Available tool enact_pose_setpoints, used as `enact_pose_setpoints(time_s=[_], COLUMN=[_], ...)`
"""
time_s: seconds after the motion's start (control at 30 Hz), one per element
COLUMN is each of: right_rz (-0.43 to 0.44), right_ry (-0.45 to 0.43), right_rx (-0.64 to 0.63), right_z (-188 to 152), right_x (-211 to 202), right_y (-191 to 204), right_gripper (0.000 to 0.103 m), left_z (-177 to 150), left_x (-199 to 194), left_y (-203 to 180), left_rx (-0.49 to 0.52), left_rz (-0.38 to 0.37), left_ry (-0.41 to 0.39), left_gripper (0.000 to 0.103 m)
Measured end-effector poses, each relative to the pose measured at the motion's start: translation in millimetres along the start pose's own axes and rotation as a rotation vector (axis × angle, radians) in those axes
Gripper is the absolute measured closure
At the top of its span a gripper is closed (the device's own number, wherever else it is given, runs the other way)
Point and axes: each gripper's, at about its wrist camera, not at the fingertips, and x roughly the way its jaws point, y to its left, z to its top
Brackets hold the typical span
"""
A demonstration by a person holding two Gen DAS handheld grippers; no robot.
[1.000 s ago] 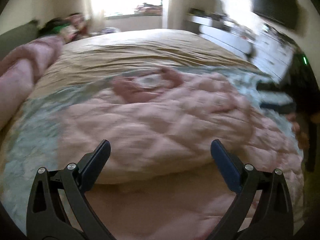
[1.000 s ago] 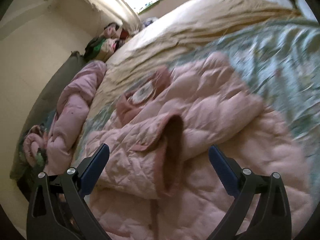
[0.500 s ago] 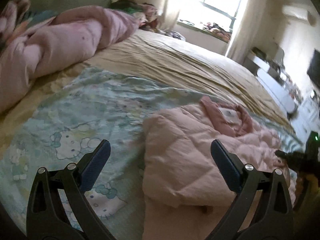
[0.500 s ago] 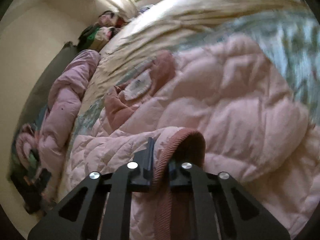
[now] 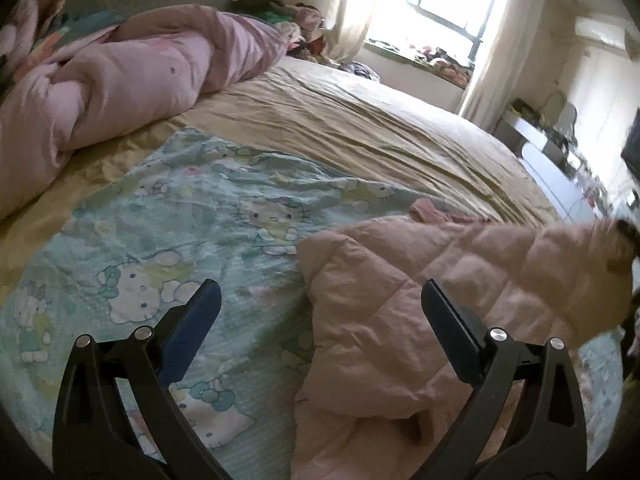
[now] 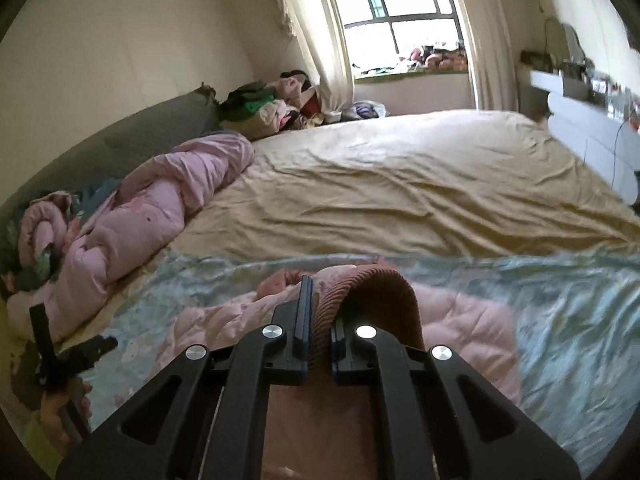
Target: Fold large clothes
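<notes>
**Item: pink quilted jacket**. One large padded garment, lying on the bed at the near edge, on top of a pale blue cartoon-print sheet. In the left wrist view the body of it fills the 3 to 5 o'clock sector; a darker pink ribbed trim, perhaps the collar, shows at about 2 o'clock of the mass.

**Condition.** Partly doubled over itself. One sleeve is raised off the bed toward 3 o'clock, its end blurred.

**Handling (judged).** Soft, puffy and limp; light for its bulk. It will sag and trail from any single hold and spring back rather than take a crease. The shell looks smooth and may slide through a shallow pinch. Not fragile.

**Where to hold (judged).** The ribbed knit cuff gives the firmest bite, being thin and textured. Elsewhere, take seams or the hem edge, not the thick padded panels.

**Right hand-held gripper**. Jaws have just been closing and are pinched on the cuff, ribbing bulging out above them at 12 o'clock.

**Left hand-held gripper**. Jaws spread wide, nothing between them; the jacket's folded edge lies under its 3 o'clock finger.

**Also present.** Rolled pink duvet at 9 o'clock; window at 12 o'clock.
</notes>
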Motion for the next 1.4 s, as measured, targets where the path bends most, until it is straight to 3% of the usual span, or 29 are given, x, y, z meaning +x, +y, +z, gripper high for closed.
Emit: enact_pose_setpoints(time_s=[0.4,1.1,1.23,1.4], right_rz=[-0.070,-0.180,-0.212,-0.248], right_ry=[0.023,0.171,0.186,0.190], right_rx=[0.032,0.098,0.089,0.078], right_z=[-9,-50,-57,-61], right_x=[17,61,67,67], right_y=[-28,-61,-62,-63], right_gripper=[0.097,0.095,0.088,0.063], left_z=[-17,-26,-30,-35], left_x=[21,38,42,50], left_y=[-53,-70,-76,-80], left_rx=[0.199,0.230,0.245,0.253], left_rz=[-0.048,-0.126,-0.143,-0.145], left_ry=[0.020,0.025,0.039,0.063], left_gripper=[0.009,0.009,0.009,0.009])
